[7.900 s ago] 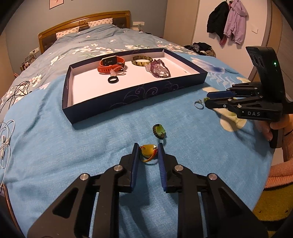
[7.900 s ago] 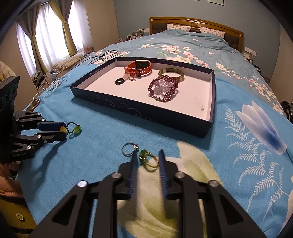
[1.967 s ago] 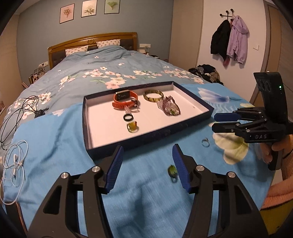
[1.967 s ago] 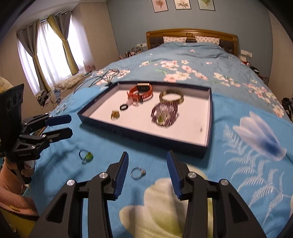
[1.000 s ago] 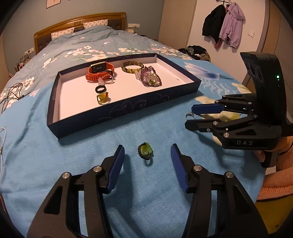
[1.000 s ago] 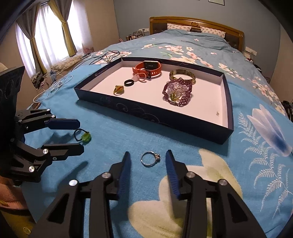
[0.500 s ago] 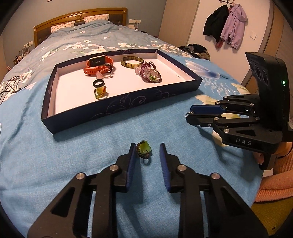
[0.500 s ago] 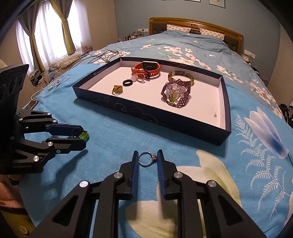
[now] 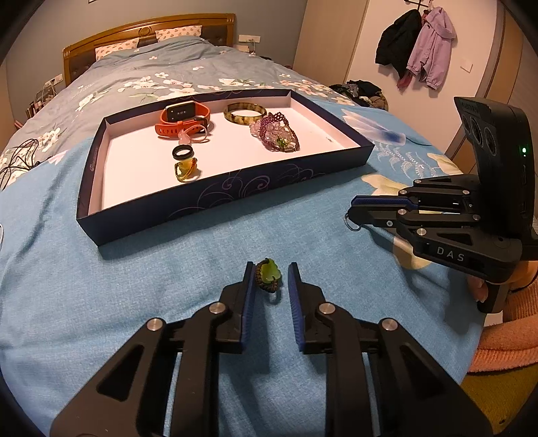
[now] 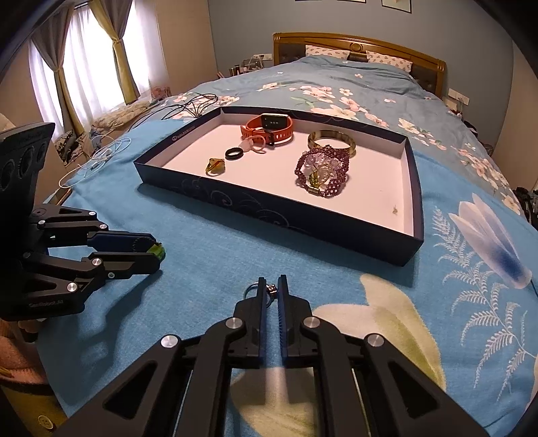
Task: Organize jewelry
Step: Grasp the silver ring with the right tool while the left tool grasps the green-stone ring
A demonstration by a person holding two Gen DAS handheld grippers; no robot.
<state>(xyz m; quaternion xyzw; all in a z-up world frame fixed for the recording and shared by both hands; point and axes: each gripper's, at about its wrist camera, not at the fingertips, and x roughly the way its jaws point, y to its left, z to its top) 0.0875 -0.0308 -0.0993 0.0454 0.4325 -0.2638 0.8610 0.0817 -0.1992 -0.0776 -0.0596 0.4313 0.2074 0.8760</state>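
Observation:
A green-stone ring (image 9: 268, 275) lies on the blue bedspread between the fingers of my left gripper (image 9: 268, 279), whose left pad touches it while a gap stays on the right. It also shows in the right wrist view (image 10: 156, 249). My right gripper (image 10: 269, 289) is shut on a silver ring (image 10: 269, 288), which shows at its tips in the left wrist view (image 9: 352, 224). The dark blue tray (image 9: 208, 203) holds an orange watch (image 9: 183, 117), a bangle (image 9: 244, 112), a purple bead bracelet (image 9: 274, 132), a black ring (image 9: 183, 153) and a yellow ring (image 9: 185, 169).
The tray (image 10: 279, 218) lies on a bed with a wooden headboard (image 9: 144, 30). White and black cables (image 10: 101, 158) lie at the bed's left edge. Jackets (image 9: 417, 43) hang on the wall at the right.
Both grippers have come down from the tray to the bedspread. The right one closed on the silver ring. The left one narrowed around the green-stone ring.

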